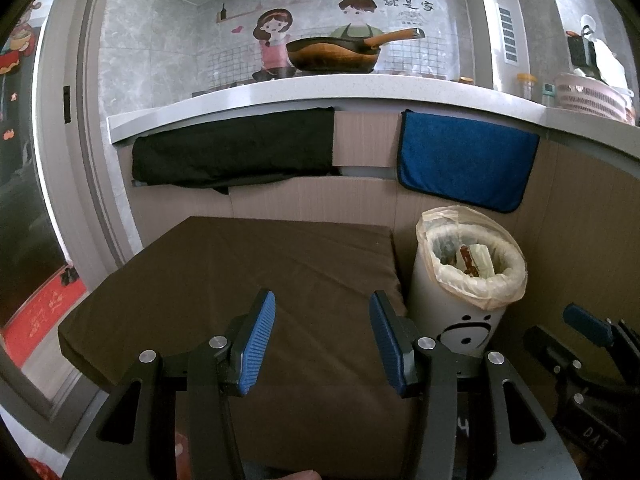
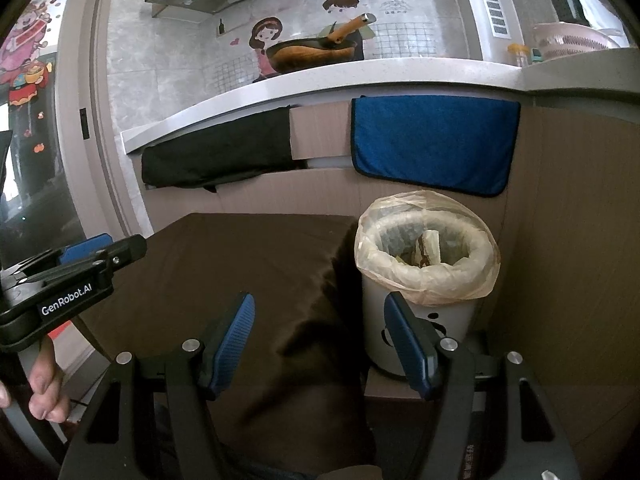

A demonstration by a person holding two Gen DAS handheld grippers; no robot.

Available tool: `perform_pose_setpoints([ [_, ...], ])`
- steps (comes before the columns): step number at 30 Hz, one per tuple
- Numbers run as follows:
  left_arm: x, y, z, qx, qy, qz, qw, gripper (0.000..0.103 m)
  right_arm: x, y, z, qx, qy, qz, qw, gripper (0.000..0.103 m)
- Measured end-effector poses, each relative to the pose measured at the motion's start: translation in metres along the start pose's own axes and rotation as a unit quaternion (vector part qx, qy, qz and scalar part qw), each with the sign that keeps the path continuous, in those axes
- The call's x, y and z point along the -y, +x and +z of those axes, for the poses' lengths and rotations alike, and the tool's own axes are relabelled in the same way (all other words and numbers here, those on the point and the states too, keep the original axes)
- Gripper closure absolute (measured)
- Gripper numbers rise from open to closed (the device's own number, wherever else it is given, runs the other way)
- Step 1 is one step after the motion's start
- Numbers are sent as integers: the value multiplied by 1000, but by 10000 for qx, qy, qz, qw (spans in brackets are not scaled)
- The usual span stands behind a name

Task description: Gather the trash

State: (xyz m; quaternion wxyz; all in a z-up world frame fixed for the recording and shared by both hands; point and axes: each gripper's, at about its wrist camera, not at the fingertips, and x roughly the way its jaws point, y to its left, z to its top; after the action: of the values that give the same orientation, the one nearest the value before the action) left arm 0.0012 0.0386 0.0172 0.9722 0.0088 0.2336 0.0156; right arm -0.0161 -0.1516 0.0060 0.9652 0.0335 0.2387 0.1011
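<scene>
A small white trash bin (image 1: 466,312) with a face print and a clear plastic liner stands to the right of a table covered in brown cloth (image 1: 240,280). Wrappers (image 1: 474,260) lie inside it. The bin also shows in the right wrist view (image 2: 420,312), with trash (image 2: 428,250) inside. My left gripper (image 1: 322,344) is open and empty above the brown cloth, left of the bin. My right gripper (image 2: 320,344) is open and empty, just in front of the bin and over the cloth's hanging edge (image 2: 320,340).
A cabinet front rises behind the table, with a black cloth (image 1: 236,152) and a blue towel (image 1: 468,164) hanging from it. A white counter (image 1: 320,92) above holds a wok (image 1: 336,54) and a pink basket (image 1: 592,96). A wood panel (image 2: 580,240) stands right of the bin.
</scene>
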Motion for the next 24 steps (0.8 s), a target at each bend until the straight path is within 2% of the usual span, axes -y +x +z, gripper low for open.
perform_pose_setpoints([
  [24,0,3,-4,-61,45,-77,9999,53,3,-2,-1,3,16,-31,10000,38],
])
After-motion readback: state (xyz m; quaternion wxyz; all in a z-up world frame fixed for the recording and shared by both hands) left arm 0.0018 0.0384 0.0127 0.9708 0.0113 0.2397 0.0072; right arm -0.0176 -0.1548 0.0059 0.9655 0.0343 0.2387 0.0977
